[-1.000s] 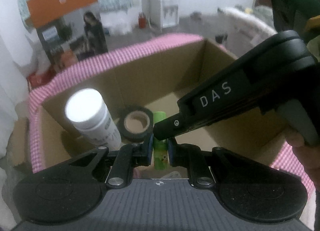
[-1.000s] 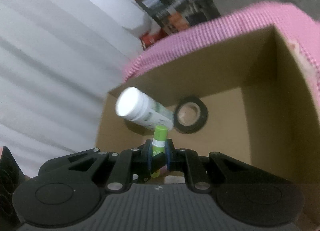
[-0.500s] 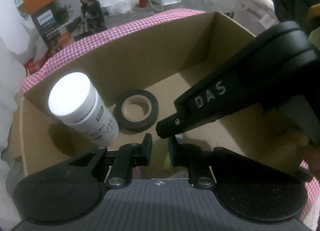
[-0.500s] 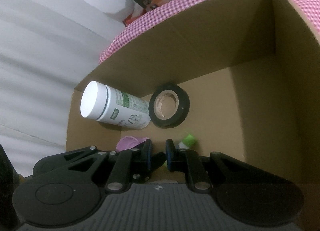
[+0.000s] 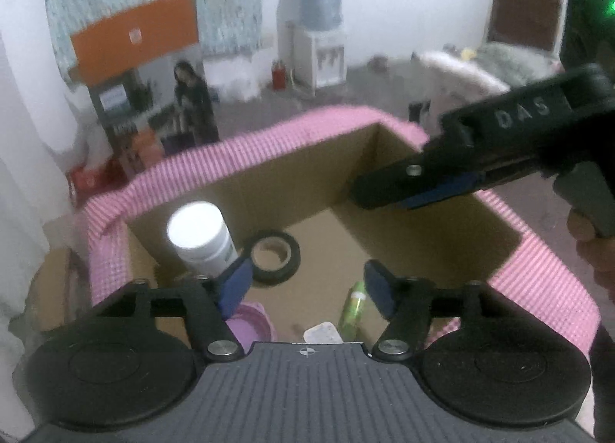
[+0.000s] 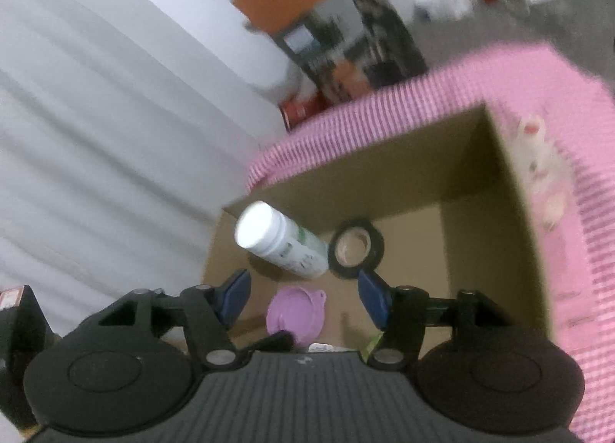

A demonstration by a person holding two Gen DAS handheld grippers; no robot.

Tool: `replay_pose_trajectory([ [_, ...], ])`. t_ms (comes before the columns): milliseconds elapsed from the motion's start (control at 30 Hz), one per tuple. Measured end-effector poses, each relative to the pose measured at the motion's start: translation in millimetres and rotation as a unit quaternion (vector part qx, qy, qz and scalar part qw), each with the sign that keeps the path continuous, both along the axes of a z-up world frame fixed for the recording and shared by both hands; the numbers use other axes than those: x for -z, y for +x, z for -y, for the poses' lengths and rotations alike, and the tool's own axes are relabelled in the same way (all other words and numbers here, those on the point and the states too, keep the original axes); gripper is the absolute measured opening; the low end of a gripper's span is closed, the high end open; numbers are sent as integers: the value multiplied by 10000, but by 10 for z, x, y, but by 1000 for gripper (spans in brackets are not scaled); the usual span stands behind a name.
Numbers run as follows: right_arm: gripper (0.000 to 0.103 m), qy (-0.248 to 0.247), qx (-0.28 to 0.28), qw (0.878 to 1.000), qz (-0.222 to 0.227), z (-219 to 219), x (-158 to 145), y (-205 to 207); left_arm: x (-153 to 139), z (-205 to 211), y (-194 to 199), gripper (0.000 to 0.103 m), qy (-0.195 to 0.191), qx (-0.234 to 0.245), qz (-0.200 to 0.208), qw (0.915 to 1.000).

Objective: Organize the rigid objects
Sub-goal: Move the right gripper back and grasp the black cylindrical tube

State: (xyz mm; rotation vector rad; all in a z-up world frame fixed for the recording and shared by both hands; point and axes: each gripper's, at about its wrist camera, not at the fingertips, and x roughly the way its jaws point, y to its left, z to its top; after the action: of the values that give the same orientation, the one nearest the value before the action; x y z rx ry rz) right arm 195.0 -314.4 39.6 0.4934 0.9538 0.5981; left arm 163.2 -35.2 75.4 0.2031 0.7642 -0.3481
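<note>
A cardboard box (image 5: pixel 238 158) with a pink checked rim (image 6: pixel 453 93) holds a white bottle (image 5: pixel 201 237) (image 6: pixel 280 241), a black tape roll (image 5: pixel 273 255) (image 6: pixel 355 248), a purple lid (image 5: pixel 250 324) (image 6: pixel 296 314), a small white piece (image 5: pixel 323 331) and a green tube (image 5: pixel 353 308). The green tube lies on the box floor. My left gripper (image 5: pixel 307 285) hangs above the box, its jaws opening, nothing between them. My right gripper (image 6: pixel 303 299) is above the box too, its jaws opening and empty; from the left wrist view it shows at the upper right (image 5: pixel 430 189).
A person's hand (image 5: pixel 592 247) holds the right gripper's handle. White fabric (image 6: pixel 96 135) lies left of the box. Beyond the box stand an orange-topped printed carton (image 5: pixel 138 70) and a water dispenser (image 5: pixel 315 39) on a grey floor.
Both grippers let go of the green tube, which dropped to the box floor. Both opened wide and lifted back above the box.
</note>
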Motion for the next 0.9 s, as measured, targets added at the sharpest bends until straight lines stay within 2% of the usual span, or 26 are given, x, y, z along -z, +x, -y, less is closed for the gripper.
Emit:
replay_pose_trajectory([
  [100, 65, 34, 91, 9994, 327, 164, -178, -272, -135, -7, -247, 82, -67, 63, 244, 9997],
  [133, 66, 63, 120, 9991, 401, 213, -210, -367, -166, 7, -317, 88, -84, 84, 307, 9995],
  [233, 71, 75, 233, 9973, 693, 387, -293, -704, -213, 33, -555, 97, -179, 146, 496, 9985],
  [333, 72, -51, 339, 9940, 1043, 542, -339, -1060, -193, 67, -777, 100, -274, 252, 576, 9976],
  [533, 77, -529, 727, 9839, 1545, 900, -285, -1710, 96, 343, -1089, 101, -533, 692, 313, 9957],
  [633, 77, -794, 852, 9822, 1471, 1012, -123, -1860, 319, 550, -1154, 101, -650, 953, 89, 9933],
  [767, 77, -1033, 822, 9847, 1141, 1117, 140, -1872, 627, 847, -1181, 100, -728, 1210, -187, 9898],
  [900, 76, -1161, 622, 9873, 891, 1150, 375, -1785, 833, 1072, -1159, 93, -731, 1251, -362, 9888],
])
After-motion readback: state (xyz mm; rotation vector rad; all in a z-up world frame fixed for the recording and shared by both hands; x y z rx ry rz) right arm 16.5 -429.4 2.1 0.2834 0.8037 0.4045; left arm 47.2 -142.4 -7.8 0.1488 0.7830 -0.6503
